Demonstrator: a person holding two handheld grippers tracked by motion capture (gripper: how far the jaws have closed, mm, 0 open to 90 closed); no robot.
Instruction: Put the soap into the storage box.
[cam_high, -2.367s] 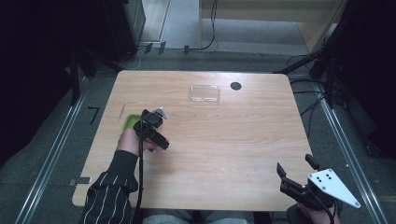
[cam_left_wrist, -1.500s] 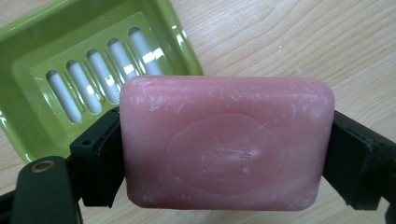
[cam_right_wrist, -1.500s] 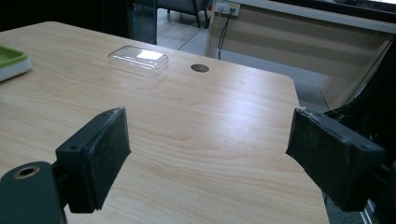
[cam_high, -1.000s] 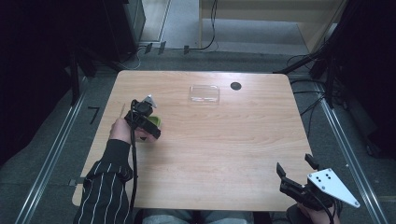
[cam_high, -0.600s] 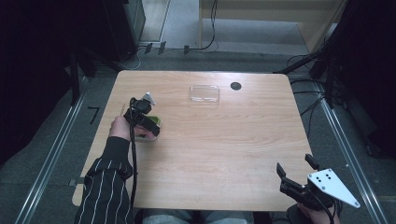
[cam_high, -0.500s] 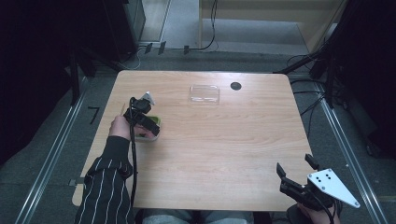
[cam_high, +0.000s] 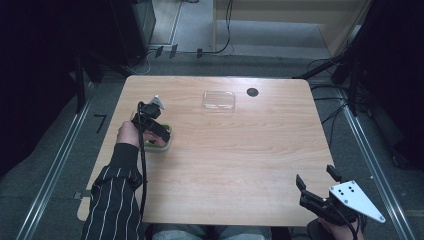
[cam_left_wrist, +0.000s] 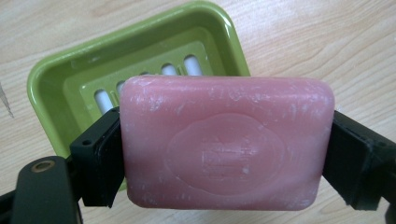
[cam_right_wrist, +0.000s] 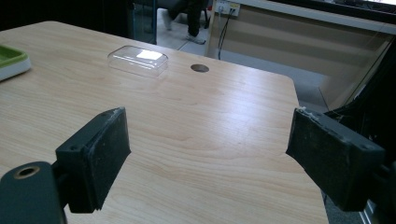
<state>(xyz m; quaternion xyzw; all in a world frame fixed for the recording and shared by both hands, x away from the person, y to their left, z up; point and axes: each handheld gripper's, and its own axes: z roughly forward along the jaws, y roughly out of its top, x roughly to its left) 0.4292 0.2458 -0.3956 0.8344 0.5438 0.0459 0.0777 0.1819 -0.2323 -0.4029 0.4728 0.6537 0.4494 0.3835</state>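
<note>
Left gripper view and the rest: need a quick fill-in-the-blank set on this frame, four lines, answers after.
1. The left gripper is shut on a pink bar of ____.
2. Behind the soap lies a soap dish of ____ colour.
3. The right gripper holds nothing; its jaws stand ____.
4. The clear plastic lid lies on the wooden table beside a round dark ____.

Missing words: soap; green; open; hole
</note>
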